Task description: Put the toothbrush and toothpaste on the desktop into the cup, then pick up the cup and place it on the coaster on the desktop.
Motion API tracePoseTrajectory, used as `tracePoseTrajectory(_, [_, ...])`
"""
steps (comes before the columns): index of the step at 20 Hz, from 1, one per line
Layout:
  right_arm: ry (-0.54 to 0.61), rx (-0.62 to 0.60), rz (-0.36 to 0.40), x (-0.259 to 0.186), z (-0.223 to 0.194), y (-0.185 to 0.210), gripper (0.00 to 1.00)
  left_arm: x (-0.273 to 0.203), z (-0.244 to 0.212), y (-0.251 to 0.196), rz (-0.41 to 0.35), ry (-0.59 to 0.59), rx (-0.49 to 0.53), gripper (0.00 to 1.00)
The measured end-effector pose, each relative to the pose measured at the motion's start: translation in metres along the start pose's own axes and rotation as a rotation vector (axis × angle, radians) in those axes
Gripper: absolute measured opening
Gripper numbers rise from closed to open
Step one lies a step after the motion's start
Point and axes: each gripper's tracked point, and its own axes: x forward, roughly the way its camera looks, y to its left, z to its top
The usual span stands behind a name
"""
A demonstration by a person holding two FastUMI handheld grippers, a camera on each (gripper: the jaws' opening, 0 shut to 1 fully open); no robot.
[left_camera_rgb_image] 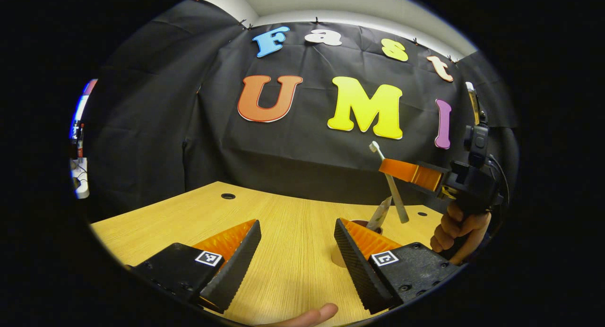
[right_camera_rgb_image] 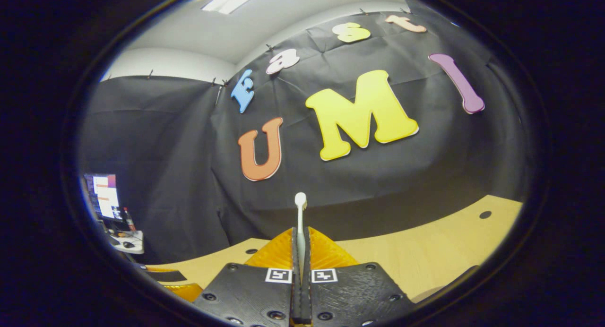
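Holding up a toothbrush (right_camera_rgb_image: pixel 300 213)
It is pinched by the right gripper (right_camera_rgb_image: pixel 301 251) above the cup (left_camera_rgb_image: pixel 366 224); the left gripper (left_camera_rgb_image: pixel 297 244) is spread wide, empty.

Recording booth: black cloth wall (left_camera_rgb_image: pixel 156 128), wooden desk (left_camera_rgb_image: pixel 293 242), monitor (right_camera_rgb_image: pixel 105 194).

Light wood-grain desktop (left_camera_rgb_image: pixel 293 242), several round cable holes in it. Cup (left_camera_rgb_image: pixel 341 251) stands on it just behind the left gripper's (left_camera_rgb_image: pixel 297 245) right-hand finger, largely hidden; toothpaste (left_camera_rgb_image: pixel 379 214) pokes up from it.
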Motion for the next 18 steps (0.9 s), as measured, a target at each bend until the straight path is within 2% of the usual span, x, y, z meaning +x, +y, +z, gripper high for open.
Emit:
tracePoseTrajectory(6, [-0.050,-0.083,0.024,0.019,-0.006,0.006,0.00,0.013,-0.014,0.003,-0.025,0.005,-0.044,0.99])
tracePoseTrajectory(7, [-0.055,-0.084,0.027,0.023,-0.007,0.007,0.02,0.014,-0.017,0.003,-0.025,0.011,-0.043,0.99])
tracePoseTrajectory(12, [-0.067,-0.064,0.038,0.044,-0.011,0.003,0.01,0.019,-0.022,0.010,-0.031,0.012,-0.053,0.98])
tracePoseTrajectory(14, [-0.072,-0.095,0.027,0.043,-0.010,-0.001,0.01,0.021,-0.026,0.012,-0.027,0.021,-0.073,0.98])
tracePoseTrajectory(18, [-0.046,-0.105,0.063,0.028,-0.016,0.006,0.01,0.020,-0.027,0.007,-0.039,0.028,-0.069,0.98])
